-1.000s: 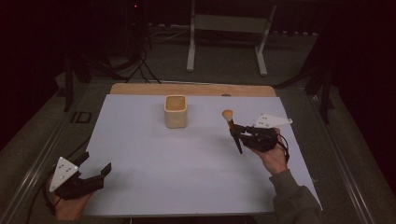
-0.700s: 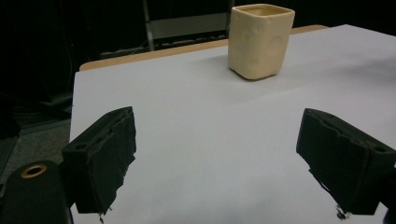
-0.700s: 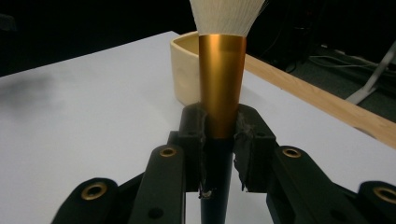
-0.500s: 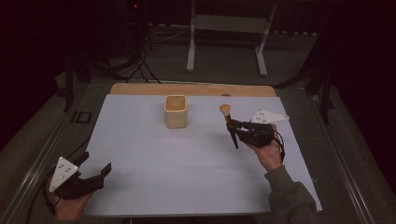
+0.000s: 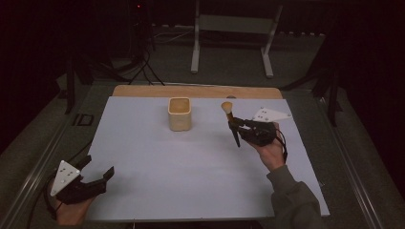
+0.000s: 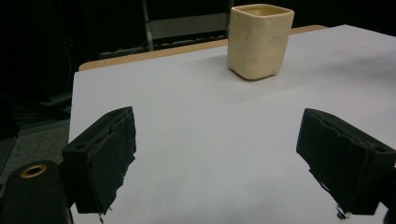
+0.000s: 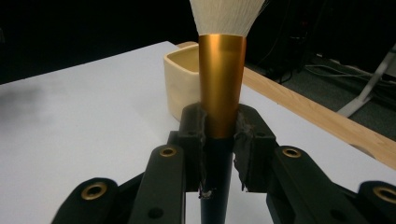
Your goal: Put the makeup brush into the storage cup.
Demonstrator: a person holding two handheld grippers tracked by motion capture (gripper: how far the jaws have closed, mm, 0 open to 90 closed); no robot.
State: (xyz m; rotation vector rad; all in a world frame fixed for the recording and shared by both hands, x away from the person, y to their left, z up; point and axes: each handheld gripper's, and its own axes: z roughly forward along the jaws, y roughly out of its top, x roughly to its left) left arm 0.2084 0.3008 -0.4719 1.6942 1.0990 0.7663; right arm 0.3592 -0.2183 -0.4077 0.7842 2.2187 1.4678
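Toward the right side of the bench, which is covered by a pale sheet, the right tongs are clenched on a makeup brush, lifted clear of the surface by the person's right hand. Seen from the right gripper view, the two black jaws press on either side of the brush just where its gold ferrule meets the dark handle, the pale bristles rising out of the top of that view and the handle hanging down between the jaws. From the high view, the brush stands tilted, bristle end up and toward the far edge, dark handle pointing down at the sheet. A cream square cup stands upright on the far middle of the bench, to the left of the brush and apart from it; the right gripper view shows the cup behind the brush. Near the front left corner, the left tongs are released, jaws spread wide with nothing between them, held low over the bench edge. Their own view looks across bare sheet toward the cup, which is well apart from them.
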